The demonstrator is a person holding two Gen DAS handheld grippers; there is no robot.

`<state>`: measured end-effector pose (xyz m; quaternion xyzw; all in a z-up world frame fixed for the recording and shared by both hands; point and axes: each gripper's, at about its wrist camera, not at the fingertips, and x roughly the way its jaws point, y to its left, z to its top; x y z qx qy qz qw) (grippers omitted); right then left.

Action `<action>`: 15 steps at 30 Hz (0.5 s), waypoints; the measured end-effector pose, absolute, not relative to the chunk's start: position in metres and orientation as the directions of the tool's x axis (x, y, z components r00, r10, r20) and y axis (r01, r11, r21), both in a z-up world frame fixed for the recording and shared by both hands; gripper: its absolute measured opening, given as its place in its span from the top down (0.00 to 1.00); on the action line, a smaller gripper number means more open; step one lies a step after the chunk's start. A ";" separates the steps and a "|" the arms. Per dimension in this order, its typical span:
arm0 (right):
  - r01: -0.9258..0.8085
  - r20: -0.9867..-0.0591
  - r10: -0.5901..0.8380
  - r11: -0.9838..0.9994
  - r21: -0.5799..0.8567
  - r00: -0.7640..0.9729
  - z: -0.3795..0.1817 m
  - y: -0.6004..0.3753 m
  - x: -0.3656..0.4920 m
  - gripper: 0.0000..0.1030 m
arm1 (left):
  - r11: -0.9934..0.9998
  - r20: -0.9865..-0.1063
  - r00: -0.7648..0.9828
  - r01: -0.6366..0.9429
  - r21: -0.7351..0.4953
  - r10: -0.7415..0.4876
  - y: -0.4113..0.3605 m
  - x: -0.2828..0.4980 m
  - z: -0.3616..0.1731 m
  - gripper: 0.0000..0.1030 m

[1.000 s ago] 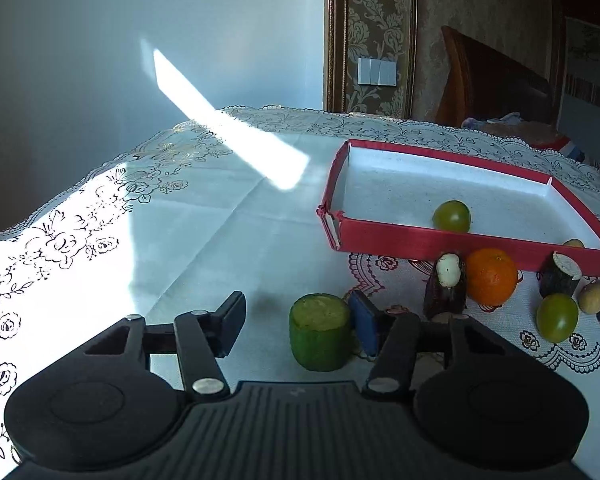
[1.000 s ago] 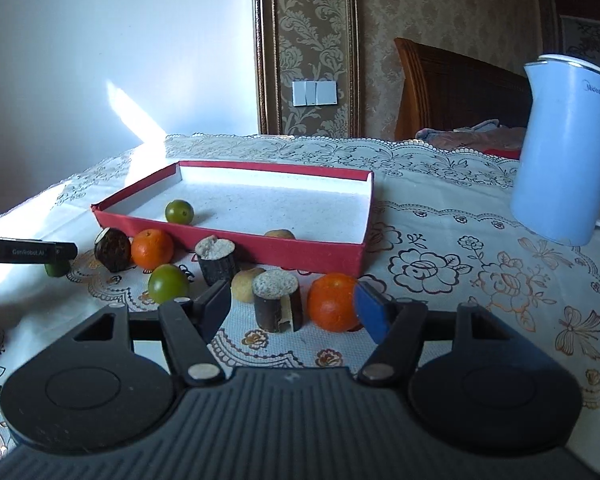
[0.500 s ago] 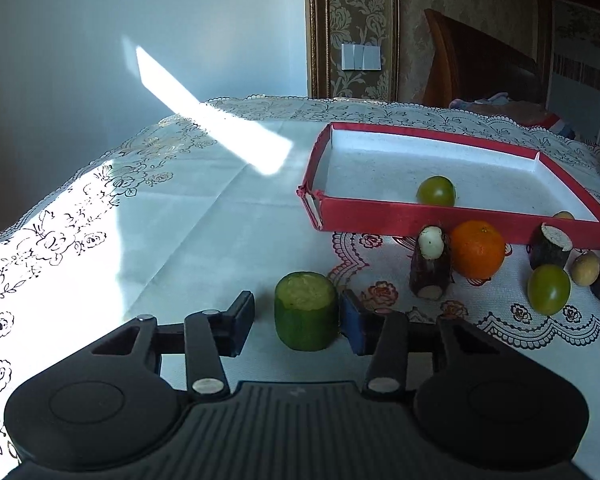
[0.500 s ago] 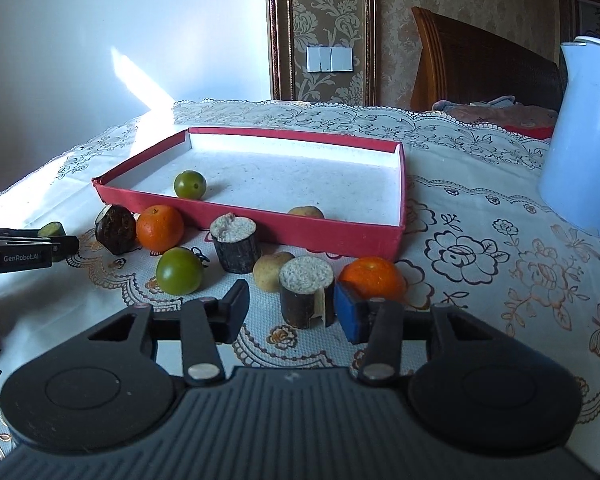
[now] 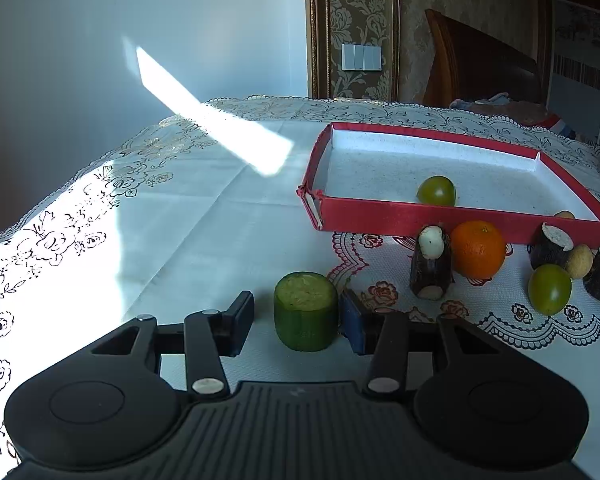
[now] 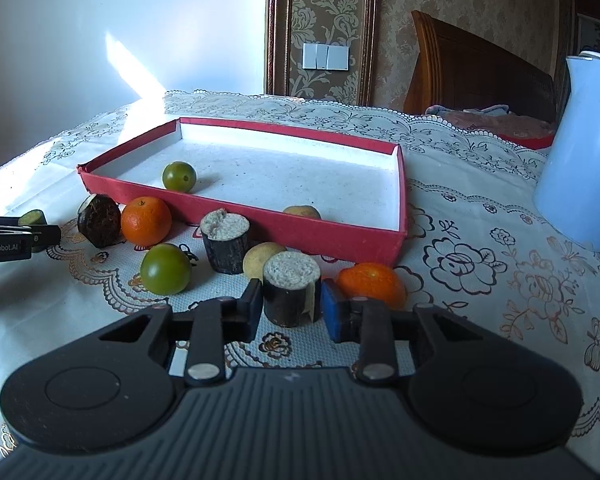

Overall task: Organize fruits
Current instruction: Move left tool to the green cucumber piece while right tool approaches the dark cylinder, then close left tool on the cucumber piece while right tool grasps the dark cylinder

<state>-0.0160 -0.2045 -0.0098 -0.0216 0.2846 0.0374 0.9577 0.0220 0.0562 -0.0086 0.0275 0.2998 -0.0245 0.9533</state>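
The worktop is covered with a white lace-patterned cloth, a slanting patch of sunlight across its far left part. On it lies a shallow red tray with a white speckled floor, holding one green round fruit near its left end and a pale yellowish one against the near wall. A pale blue kettle stands to the right of the tray. In front of the tray sit two oranges, a green fruit, a small yellowish fruit and dark-skinned cut stubs with pale rough tops. The right gripper is spread around one such stub, upright, with a small gap on each side. The left gripper is spread around a short green cylinder with a yellowish cut top, standing upright left of the other fruit; the blue pad looks just touching it, the black pad apart
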 end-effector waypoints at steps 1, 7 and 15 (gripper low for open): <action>-0.083 -0.547 0.060 0.996 -0.018 0.835 -0.010 -0.205 -0.017 0.71 | 0.997 -0.573 0.819 0.063 0.036 -0.031 0.056 0.022 -0.009 0.56; -0.165 -0.560 0.162 0.985 0.044 0.813 -0.006 -0.200 -0.029 0.71 | 0.997 -0.573 0.819 0.063 0.034 -0.032 0.056 0.022 -0.008 0.56; -0.170 -0.561 0.169 0.984 0.052 0.811 -0.009 -0.196 -0.024 0.67 | 0.997 -0.573 0.819 0.063 0.035 -0.032 0.056 0.022 -0.008 0.56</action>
